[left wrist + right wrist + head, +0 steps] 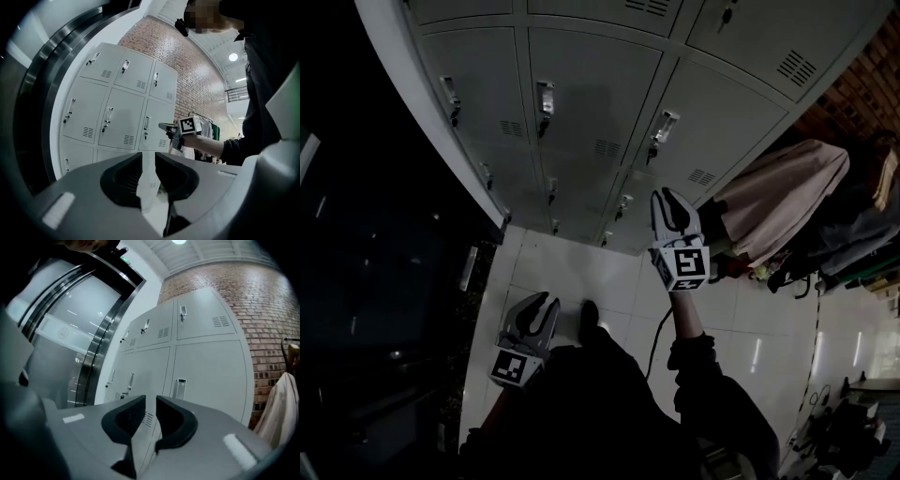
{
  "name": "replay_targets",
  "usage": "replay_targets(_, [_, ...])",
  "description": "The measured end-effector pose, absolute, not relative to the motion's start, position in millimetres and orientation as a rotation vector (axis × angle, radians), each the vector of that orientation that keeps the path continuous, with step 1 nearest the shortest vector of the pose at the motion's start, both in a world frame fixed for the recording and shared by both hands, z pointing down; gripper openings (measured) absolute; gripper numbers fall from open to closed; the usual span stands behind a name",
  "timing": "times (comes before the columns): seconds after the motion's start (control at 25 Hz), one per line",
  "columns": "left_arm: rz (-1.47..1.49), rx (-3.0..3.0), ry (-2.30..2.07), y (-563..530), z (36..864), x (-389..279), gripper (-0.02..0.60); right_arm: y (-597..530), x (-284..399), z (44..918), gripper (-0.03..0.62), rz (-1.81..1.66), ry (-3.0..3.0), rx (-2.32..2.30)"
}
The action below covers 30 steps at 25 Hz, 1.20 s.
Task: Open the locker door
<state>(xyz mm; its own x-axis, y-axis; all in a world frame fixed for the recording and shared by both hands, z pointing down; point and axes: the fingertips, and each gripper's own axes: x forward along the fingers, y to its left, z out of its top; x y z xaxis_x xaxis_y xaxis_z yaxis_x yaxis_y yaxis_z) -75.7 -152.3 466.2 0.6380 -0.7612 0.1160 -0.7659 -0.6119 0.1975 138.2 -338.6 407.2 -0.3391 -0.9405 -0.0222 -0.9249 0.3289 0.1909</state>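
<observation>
Two grippers are up before a grey bank of lockers (591, 94) whose doors all sit shut. In the head view the left gripper (546, 306) hangs low at the near left over pale floor tiles (609, 277). Its own view shows its jaws a narrow slot apart with nothing between them. That view alone catches the right gripper (165, 127) from the side, marker cube (188, 124) on top, held out just short of the locker fronts. The right gripper view looks along its jaws, parted a little and empty, at the locker door (211, 371) straight ahead, its recessed handle (179, 387) just beyond the tips and untouched. At the far right a beige garment (787, 202) hangs beside a brick wall (262, 310).
</observation>
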Motion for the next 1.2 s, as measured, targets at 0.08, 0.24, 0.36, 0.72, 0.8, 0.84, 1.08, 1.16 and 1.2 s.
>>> replay_targets(0.08, [0.040, 2.626, -1.272, -177, 464, -73, 0.091, -380, 147, 403, 0.060, -0.268, -2.478, 1.759])
replay_targets(0.24, [0.034, 2.606, -1.311, -217, 458, -63, 0.091, -446, 163, 397, 0.075, -0.292, -2.453, 1.783])
replay_targets(0.36, [0.042, 2.579, -1.328, -238, 460, -59, 0.091, -483, 167, 399, 0.084, -0.276, -2.445, 1.800])
replay_targets(0.72, [0.066, 2.560, -1.339, -257, 467, -60, 0.091, -514, 168, 403, 0.037, -0.211, -2.454, 1.889])
replay_targets(0.8, [0.066, 2.574, -1.319, -250, 467, -58, 0.091, -507, 167, 403, 0.044, -0.185, -2.465, 1.856])
replay_targets(0.84, [0.065, 2.583, -1.306, -245, 466, -58, 0.091, -499, 165, 403, 0.044, -0.182, -2.476, 1.839])
replay_targets(1.08, [0.042, 2.636, -1.228, -203, 463, -62, 0.091, -405, 162, 402, 0.049, -0.200, -2.563, 1.783])
replay_targets(1.16, [0.040, 2.660, -1.193, -183, 463, -64, 0.091, -368, 174, 403, 0.057, -0.232, -2.546, 1.811])
replay_targets(1.2, [0.040, 2.671, -1.175, -172, 463, -65, 0.091, -351, 182, 403, 0.060, -0.250, -2.521, 1.834])
